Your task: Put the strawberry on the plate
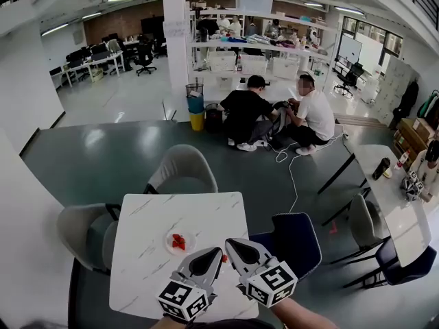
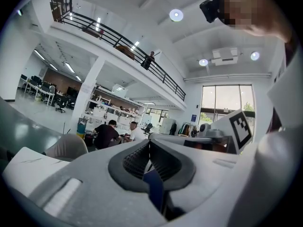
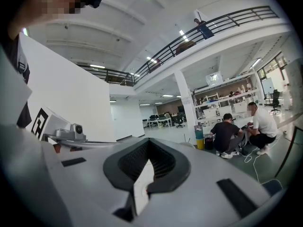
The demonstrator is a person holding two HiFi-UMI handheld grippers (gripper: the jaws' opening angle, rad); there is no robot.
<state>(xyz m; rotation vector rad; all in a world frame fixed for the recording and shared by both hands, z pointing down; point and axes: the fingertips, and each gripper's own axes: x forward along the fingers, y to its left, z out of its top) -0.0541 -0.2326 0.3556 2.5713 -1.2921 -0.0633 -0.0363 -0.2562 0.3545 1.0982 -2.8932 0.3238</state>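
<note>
Marble table (image 1: 145,266) bears plate (image 1: 169,246); grey chairs (image 1: 180,170) around.

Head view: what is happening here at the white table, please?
A person holds two grippers side by side above the near edge of the white table. The left gripper and the right gripper are both shut and hold nothing. The strawberry lies on the small plate, so the task looks done. Two other people sit on the floor further back.
</note>
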